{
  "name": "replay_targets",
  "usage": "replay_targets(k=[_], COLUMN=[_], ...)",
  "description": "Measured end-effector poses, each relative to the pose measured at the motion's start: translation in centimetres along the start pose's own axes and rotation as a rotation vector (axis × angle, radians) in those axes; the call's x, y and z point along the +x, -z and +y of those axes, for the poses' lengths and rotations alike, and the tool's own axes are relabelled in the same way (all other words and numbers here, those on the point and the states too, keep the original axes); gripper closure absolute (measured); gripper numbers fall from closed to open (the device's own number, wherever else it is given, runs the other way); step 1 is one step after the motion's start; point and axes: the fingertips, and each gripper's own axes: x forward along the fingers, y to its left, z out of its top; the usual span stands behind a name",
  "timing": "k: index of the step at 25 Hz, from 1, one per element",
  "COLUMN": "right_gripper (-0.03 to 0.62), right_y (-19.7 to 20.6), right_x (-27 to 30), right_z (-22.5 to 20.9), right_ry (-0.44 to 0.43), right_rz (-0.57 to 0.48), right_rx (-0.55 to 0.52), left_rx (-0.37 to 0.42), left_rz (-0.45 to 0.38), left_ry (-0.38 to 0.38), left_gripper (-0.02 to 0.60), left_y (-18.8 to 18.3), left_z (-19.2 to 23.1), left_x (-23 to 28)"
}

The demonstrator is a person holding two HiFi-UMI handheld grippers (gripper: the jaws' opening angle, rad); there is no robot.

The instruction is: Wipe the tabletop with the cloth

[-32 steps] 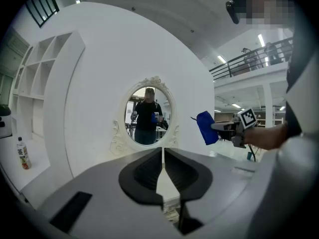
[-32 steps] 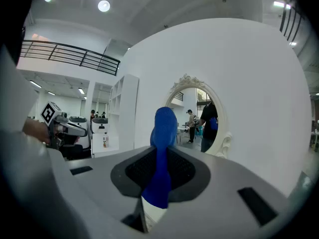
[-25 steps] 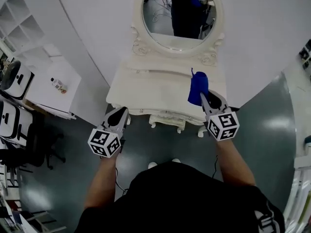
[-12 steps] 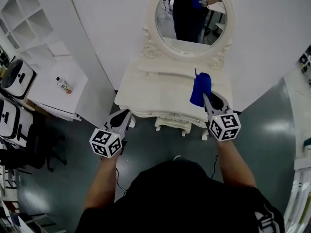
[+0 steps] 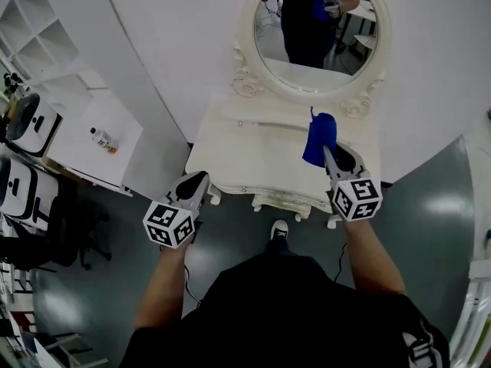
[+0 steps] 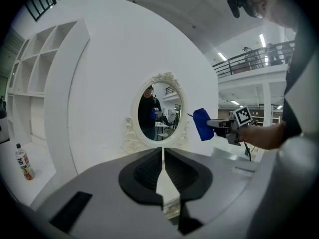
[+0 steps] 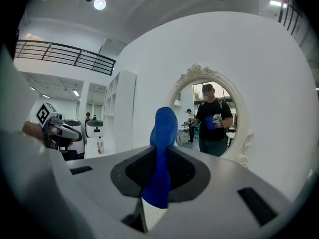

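Cloth: blue, bunched into a wad. It is pinched at its near end between the jaws of the right claw, and the free end is carried upright just ahead of the claw tips. In the right gripper view the cloth is seen rising from the closed jaws against the wall and the oval mirror beyond. No part of it is seen laid flat.

White surface: it lies below and ahead of the right claw. No contact between cloth and surface can be confirmed. The task is judged to be at the approach stage, with wiping not yet begun.

Grip is judged deliberate. One end is clamped so that a loose wad is left forward of the claw, to be pressed down and dragged. The raised carry is judged to keep the cloth from snagging on the ornate front edge.

Left claw: it is held lower, short of the surface's front edge and well apart from the cloth. In the left gripper view its jaws are pressed nearly together with nothing between them. It is judged to be parked out of the wiping path.

A bottle is noted on a side table far to the left of the left claw, and is not involved.
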Motion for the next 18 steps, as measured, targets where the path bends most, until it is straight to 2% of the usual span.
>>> replay_targets(k=[10,18], right_gripper=[0.545,0.545], right_y=[-0.6,-0.7], right_x=[12.4,18.8], right_z=[-8.2,-12.6], right_ry=[-0.038,-0.078], right_rz=[0.028,0.047], right_rx=[0.006,0.008], left_rx=[-0.003,-0.011], left_rz=[0.016,0.014], left_ry=[-0.019,-0.049], left_gripper=[0.557,0.557], left_y=[-4.1,-6.4], left_z=[5.8,9.2], left_x=[12.6,20.0])
